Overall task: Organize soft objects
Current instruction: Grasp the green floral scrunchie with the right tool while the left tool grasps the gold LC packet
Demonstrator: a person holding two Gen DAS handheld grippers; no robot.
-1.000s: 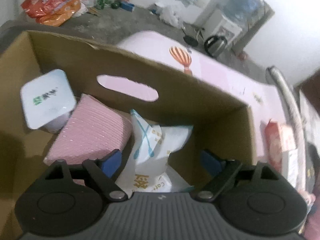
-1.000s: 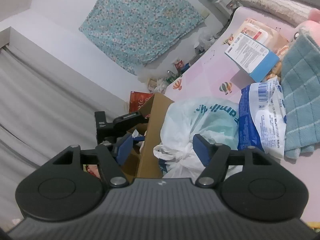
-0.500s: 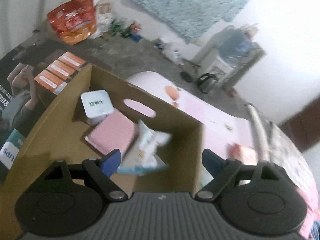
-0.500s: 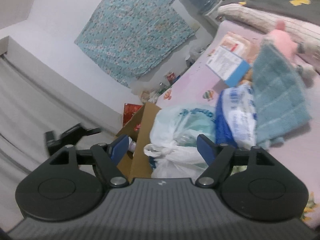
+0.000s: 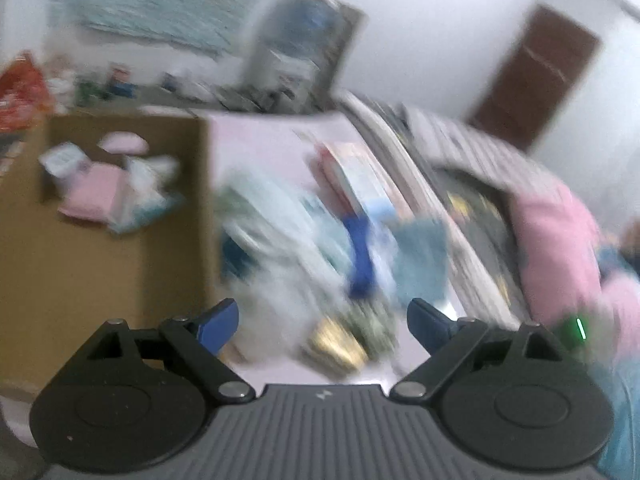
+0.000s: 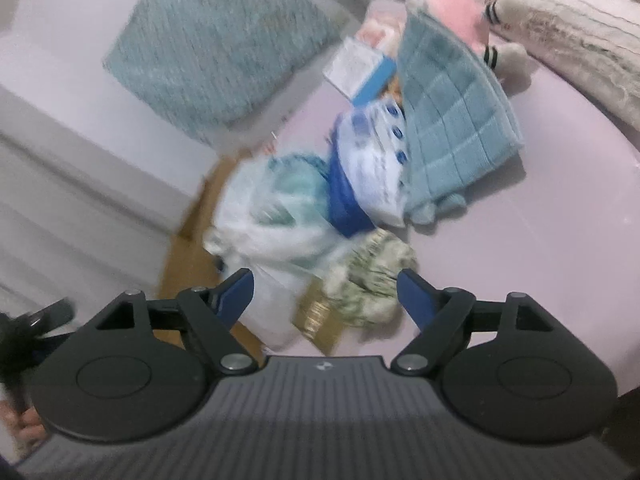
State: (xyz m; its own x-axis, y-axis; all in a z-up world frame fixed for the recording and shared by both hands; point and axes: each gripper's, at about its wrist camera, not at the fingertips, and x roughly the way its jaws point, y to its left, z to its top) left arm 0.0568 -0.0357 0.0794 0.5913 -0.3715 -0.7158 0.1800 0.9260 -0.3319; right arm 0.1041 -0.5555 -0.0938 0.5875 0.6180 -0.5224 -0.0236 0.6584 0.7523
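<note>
While both jaws widen, left gripper [image 5: 322, 322] and right gripper [image 6: 325, 292] hang empty over the bed [image 6: 560, 216]; soft pile w/ blue towel [image 6: 452, 120] mid-bed; cardboard box [image 5: 104, 240] at bed's edge.

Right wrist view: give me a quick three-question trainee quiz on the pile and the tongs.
1. True or false: the right tongs are clamped on the blue checked towel.
2. Which lies nearest the right tongs? A) pink plush toy B) crumpled green-patterned bundle C) blue checked towel
3. Fill in: the white plastic bag lies beside the open cardboard ____.

Key:
1. False; the jaws are opening and grip nothing.
2. B
3. box
</note>
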